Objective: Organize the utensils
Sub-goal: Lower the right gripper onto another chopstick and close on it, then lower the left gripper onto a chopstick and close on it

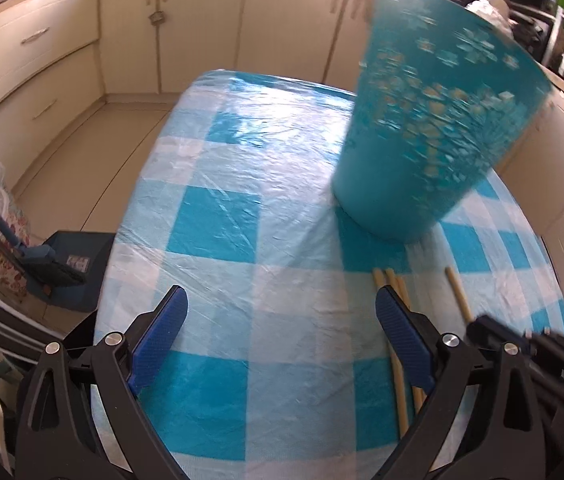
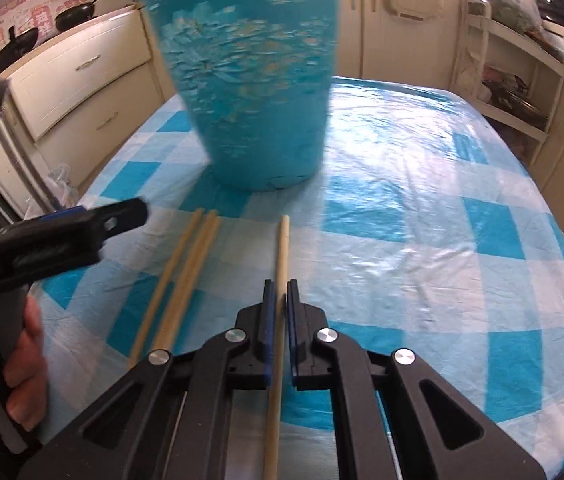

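chopstick: pinched by the right gripper, on the surface
left gripper: spread, nothing held
cup: far

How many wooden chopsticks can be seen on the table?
4 pale wooden chopsticks: three lie together on the checked blue-and-white tablecloth left of the right gripper, e.g.; one single chopstick is between its shut jaws. More may be hidden inside the teal patterned cup.

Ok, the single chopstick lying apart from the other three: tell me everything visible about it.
The single chopstick is a pale, wood-coloured, plain straight stick. It lies on the checked tablecloth, its far end pointing toward the teal cup without touching it. The right tool is shut on it, blue pads against both sides. The three other chopsticks lie apart to its left.
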